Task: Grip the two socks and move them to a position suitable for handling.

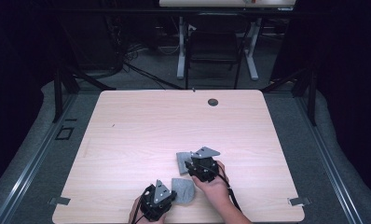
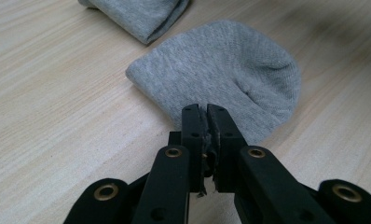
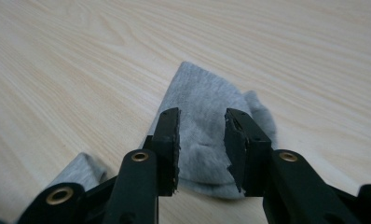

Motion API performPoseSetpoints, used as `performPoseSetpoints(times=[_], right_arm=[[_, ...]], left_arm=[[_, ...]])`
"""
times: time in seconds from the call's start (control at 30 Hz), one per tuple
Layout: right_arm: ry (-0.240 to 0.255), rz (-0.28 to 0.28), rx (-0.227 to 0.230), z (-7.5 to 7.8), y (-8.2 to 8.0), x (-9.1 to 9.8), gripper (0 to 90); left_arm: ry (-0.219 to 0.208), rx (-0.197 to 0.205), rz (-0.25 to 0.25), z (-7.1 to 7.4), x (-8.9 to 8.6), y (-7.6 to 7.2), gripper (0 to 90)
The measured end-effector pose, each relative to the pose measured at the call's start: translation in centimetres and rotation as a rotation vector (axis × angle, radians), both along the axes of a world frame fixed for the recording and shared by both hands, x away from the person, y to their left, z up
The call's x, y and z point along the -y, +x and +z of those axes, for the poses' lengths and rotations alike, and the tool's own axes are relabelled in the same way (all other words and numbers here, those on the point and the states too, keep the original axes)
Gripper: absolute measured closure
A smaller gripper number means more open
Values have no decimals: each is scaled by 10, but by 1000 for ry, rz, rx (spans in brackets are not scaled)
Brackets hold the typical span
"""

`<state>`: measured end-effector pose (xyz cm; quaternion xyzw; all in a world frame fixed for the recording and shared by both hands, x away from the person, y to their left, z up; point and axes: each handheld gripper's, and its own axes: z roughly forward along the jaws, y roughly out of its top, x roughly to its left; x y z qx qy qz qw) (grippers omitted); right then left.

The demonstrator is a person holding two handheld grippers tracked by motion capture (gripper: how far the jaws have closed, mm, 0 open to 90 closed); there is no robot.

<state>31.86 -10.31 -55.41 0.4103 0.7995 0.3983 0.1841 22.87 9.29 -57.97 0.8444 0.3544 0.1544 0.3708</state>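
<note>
Right gripper [image 3: 201, 140] (jaws apart) above grey sock [image 3: 207, 100].

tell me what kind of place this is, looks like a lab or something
Probably a lab or recording studio rather than a home: a bare wooden table ringed by black curtains, metal floor rails and loose cables, with another desk behind. Two grey socks lie near the hand-held grippers.

Your worktop [image 1: 174, 126] evenly lit from above, surroundings at the frame edges nearly black, soft shadows, no glare, both close views sharp centrally, far corners softly blurred.
</note>
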Motion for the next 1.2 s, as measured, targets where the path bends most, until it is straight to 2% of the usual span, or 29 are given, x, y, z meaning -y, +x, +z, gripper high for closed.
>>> performPoseSetpoints(times=[0.1, 0.13, 0.2, 0.23, 0.27, 0.33, 0.47, 0.6, 0.8, 0.9, 1.1, 1.2], right_arm=[[-6, 4, 11, 6, -6, 7, 654], [-7, 3, 24, 11, -15, 16, 653], [-7, 5, 29, 14, -19, 20, 653], [-5, 2, 51, 19, -28, 28, 653], [-5, 2, 51, 19, -28, 28, 653], [4, -4, 68, 26, -41, 40, 652], [27, -27, 75, 29, -55, 55, 647], [39, -43, 78, 25, -59, 61, 647], [35, -22, 59, 13, -57, 63, 646], [15, -15, 64, 11, -58, 62, 646], [20, -19, 66, 11, -57, 63, 645], [23, -22, 72, 12, -57, 64, 643]], left_arm=[[0, 1, 0, 0, 0, 0, 851], [1, 2, 0, 0, 0, 0, 846], [-1, 2, 1, 0, 0, 1, 841], [-4, -3, 0, 1, 0, 1, 825], [-4, -2, 1, 1, 0, 2, 825], [-10, -6, 5, 3, -2, 4, 799], [-25, 0, 19, 7, -4, 6, 786], [-35, 7, 22, 9, -5, 8, 775], [-53, 9, 23, 11, -4, 10, 742], [-57, 11, 27, 12, -2, 11, 730], [-69, 12, 24, 15, 4, 10, 712], [-70, 15, 6, 17, 10, 9, 693]])
